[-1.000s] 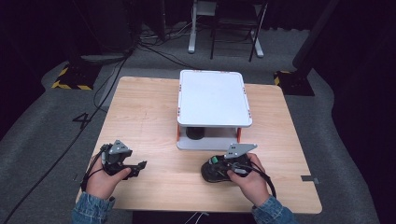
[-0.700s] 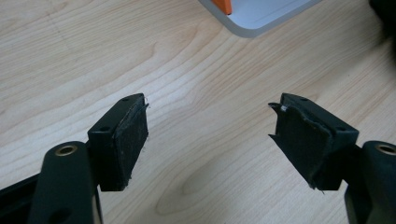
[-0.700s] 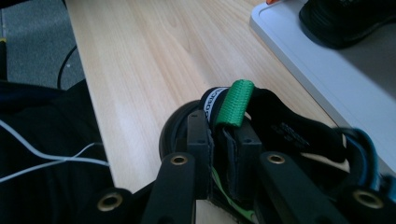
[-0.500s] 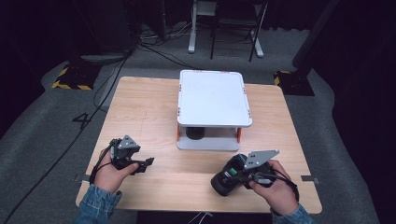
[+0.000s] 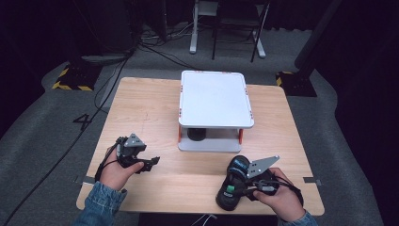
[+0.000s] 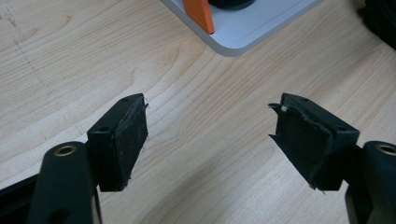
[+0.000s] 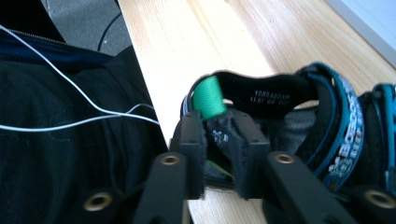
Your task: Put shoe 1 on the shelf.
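dark thing [image 5: 196, 134] under the white shelf [image 5: 214, 100], mostly hidden

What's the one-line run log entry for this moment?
right hand-held gripper: gripping shoe heel, jaws just easing open | left hand-held gripper: open, empty | table

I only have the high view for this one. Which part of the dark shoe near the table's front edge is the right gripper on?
Observer: The right gripper has the heel of the black sandal with blue straps between its pads, right beside a green fabric pull loop. Its jaws have just been opening a little, but the heel is still pinched.
Operator: Is the left gripper open or shut?
Observer: The left gripper is wide open, with nothing between its pads and the light wooden table beneath.
Operator: Any markings on the sandal?
Observer: White lettering runs along one blue strap.
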Demonstrator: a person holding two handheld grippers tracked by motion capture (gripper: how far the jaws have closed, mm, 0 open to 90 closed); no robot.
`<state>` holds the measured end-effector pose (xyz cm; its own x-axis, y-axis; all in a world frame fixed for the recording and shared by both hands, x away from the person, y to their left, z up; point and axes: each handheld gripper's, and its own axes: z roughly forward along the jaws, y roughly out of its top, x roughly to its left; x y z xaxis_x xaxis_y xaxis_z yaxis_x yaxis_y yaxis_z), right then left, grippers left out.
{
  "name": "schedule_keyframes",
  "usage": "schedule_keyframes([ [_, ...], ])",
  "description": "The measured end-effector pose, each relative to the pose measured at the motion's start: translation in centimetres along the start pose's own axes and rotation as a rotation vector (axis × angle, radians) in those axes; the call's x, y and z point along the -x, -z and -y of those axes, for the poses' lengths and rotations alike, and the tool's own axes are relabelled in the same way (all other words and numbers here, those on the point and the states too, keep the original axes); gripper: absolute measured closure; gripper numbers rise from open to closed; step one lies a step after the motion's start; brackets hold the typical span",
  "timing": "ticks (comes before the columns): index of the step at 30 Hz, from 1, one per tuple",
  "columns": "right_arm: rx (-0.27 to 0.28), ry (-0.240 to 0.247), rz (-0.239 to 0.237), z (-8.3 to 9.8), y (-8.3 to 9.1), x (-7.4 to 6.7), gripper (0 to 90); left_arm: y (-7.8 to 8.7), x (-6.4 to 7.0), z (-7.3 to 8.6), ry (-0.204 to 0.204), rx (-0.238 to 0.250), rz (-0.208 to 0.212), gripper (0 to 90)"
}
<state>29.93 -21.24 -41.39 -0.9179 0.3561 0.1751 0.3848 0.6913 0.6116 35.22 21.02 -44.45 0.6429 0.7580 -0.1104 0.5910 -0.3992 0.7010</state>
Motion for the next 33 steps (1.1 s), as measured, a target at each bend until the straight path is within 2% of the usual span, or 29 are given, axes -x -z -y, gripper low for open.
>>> schedule_keyframes([
  [3,0.059,0.005,0.015,-0.2,0.3,-0.1,60.8,0.0,0.1,0.0,0.003,0.002,0.000,25.8],
  [5,0.114,0.001,0.044,-0.2,0.8,0.0,52.7,0.1,0.1,0.1,0.009,0.002,0.004,25.8],
  [7,0.175,-0.035,0.107,-0.1,1.4,0.3,45.0,0.1,0.0,0.1,0.007,0.001,0.002,25.8],
  [8,0.190,-0.059,0.159,0.0,1.5,0.4,41.6,0.2,0.0,0.1,0.010,0.001,0.000,25.8],
  [10,0.174,-0.123,0.253,0.4,1.1,0.9,36.9,0.2,0.0,0.1,0.007,-0.003,0.003,25.8],
  [13,0.153,-0.199,0.262,1.0,0.1,1.6,38.2,0.1,0.1,0.1,0.007,0.005,0.000,25.8],
  [16,0.120,-0.238,0.279,1.4,-1.3,2.1,44.2,0.1,0.0,0.2,0.005,0.002,-0.002,25.8],
  [17,0.114,-0.237,0.288,1.5,-1.6,2.3,47.4,0.1,0.0,0.2,0.005,0.002,-0.001,25.8],
  [18,0.109,-0.226,0.297,1.6,-2.0,2.4,54.3,0.1,0.0,0.2,0.004,0.002,-0.001,25.8],
  [20,0.111,-0.230,0.273,1.6,-2.4,2.5,62.0,0.1,0.1,0.2,0.013,0.003,0.000,25.8],
  [23,0.115,-0.188,0.277,1.5,-2.4,2.4,64.0,0.2,0.0,0.3,0.009,-0.001,0.001,25.8],
  [28,0.186,-0.144,0.258,1.2,-1.9,2.6,65.0,0.3,-0.1,0.3,0.011,-0.001,-0.001,25.8],
  [33,0.227,-0.063,0.278,-0.2,-1.8,3.2,65.1,0.5,-0.2,0.7,0.021,-0.002,-0.013,25.8],
])
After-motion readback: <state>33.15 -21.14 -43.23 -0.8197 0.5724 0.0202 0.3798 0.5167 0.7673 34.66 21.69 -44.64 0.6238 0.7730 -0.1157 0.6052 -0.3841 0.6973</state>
